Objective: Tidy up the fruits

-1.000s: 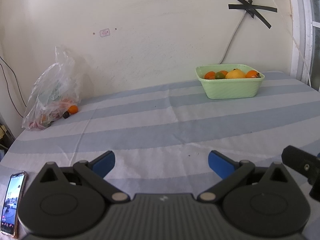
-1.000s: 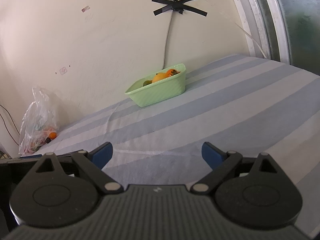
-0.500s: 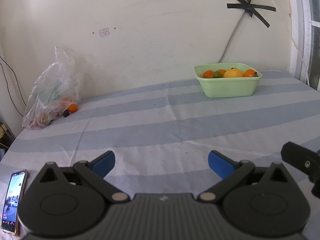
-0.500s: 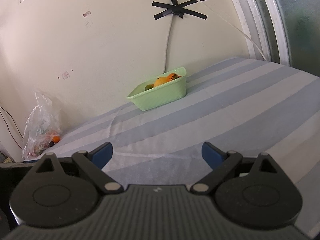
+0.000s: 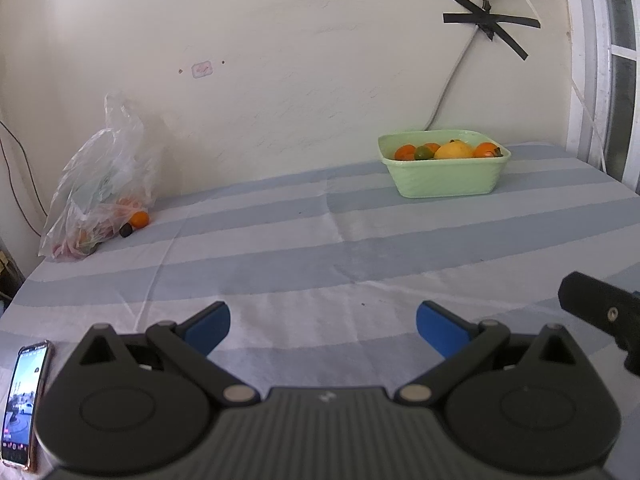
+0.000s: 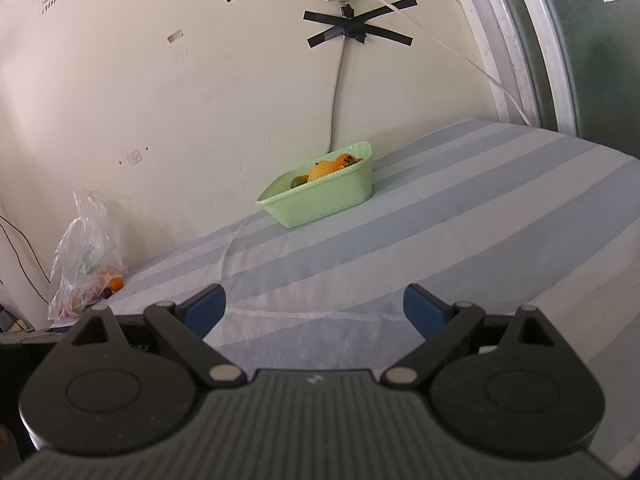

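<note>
A light green basket [image 5: 444, 178] stands at the back right of the striped table against the wall and holds several orange, yellow and green fruits [image 5: 453, 150]. It also shows in the right wrist view [image 6: 324, 200]. A clear plastic bag [image 5: 100, 184] with fruit inside lies at the back left; an orange fruit [image 5: 139, 219] and a small dark fruit [image 5: 126, 231] lie at its mouth. My left gripper [image 5: 323, 326] is open and empty, low over the near table. My right gripper [image 6: 314, 310] is open and empty too.
A phone [image 5: 24, 400] with a lit screen lies at the near left edge. Part of the right gripper [image 5: 600, 312] shows at the right of the left wrist view. A cable [image 6: 336, 92] runs down the wall behind the basket. A window frame [image 6: 520, 40] is at the right.
Both views have tilted a little, so the basket and bag sit slightly lower in frame. Both grippers stay open and empty. No fruit has moved.
</note>
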Demonstrator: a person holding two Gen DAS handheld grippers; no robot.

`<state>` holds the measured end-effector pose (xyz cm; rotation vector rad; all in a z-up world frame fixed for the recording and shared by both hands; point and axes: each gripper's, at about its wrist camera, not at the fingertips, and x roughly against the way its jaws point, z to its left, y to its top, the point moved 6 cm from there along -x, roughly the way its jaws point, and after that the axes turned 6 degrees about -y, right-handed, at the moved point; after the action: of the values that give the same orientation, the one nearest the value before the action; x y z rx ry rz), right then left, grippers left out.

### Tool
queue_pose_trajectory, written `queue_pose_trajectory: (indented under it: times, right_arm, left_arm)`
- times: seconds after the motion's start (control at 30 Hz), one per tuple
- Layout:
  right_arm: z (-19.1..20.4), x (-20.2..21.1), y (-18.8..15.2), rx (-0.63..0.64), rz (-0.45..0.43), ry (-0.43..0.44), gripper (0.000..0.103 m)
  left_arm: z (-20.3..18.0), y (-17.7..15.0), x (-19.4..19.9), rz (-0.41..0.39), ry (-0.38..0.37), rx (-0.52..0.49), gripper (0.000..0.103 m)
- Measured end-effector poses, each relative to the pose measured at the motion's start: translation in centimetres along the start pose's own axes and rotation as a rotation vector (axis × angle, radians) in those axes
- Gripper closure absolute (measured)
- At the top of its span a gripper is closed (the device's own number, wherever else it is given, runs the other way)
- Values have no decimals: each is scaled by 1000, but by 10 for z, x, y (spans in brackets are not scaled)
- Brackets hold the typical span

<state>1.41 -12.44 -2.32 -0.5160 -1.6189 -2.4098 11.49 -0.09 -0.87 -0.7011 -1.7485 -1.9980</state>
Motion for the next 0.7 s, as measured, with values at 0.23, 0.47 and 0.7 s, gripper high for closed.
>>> queue_pose_trajectory:
  times: [0.23, 0.47, 0.7]
  right_arm:
    - [-2, 2, 0, -10, 0, -1, 6]
    - [-4, 3, 0, -22, 3, 1, 6]
    - [-4, 4, 0, -24, 3, 3, 6]
  left_arm:
    - [-2, -2, 2, 6, -15, 0, 0]
    - [-3, -3, 4, 5, -18, 1, 0]
    - [-4, -4, 7, 3, -25, 10, 0]
